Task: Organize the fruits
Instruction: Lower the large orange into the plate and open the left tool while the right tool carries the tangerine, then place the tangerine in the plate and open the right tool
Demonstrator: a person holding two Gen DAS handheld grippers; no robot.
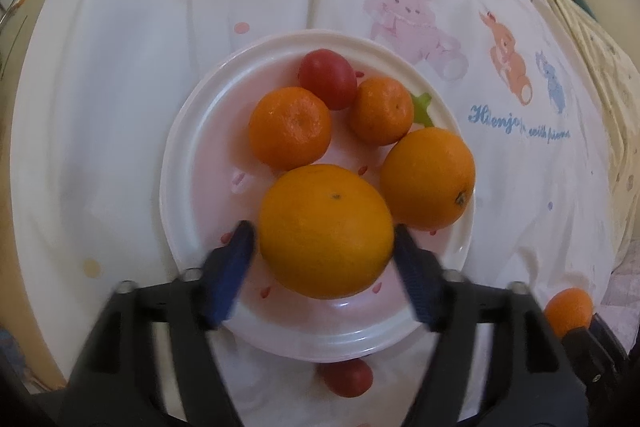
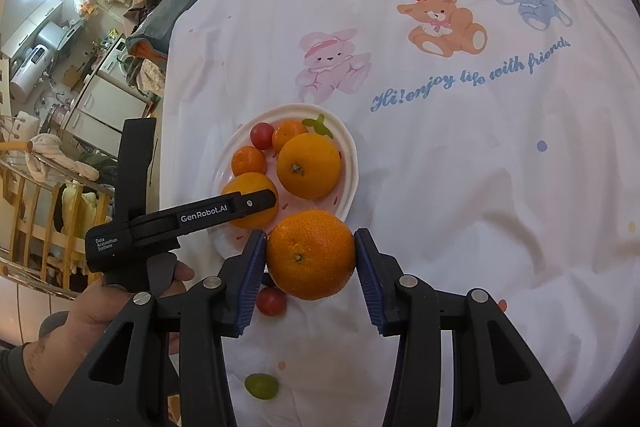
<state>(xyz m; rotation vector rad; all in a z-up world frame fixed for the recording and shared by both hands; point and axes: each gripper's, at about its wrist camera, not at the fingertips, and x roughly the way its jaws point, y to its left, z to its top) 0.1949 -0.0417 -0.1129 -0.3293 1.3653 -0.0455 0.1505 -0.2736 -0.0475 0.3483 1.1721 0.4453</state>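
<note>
Cherry tomato (image 2: 271, 301) and grape (image 2: 261, 385) lie beside plate (image 2: 352, 163).

The tablecloth (image 2: 460, 155) reads "Hi!enjoy life with friends"; the left gripper (image 2: 256, 205) bears "GenRobot.AI" and "Data Acquisition System".

Soft indoor light, faint shadows, strong fisheye edge distortion, left view slightly blurred
</note>
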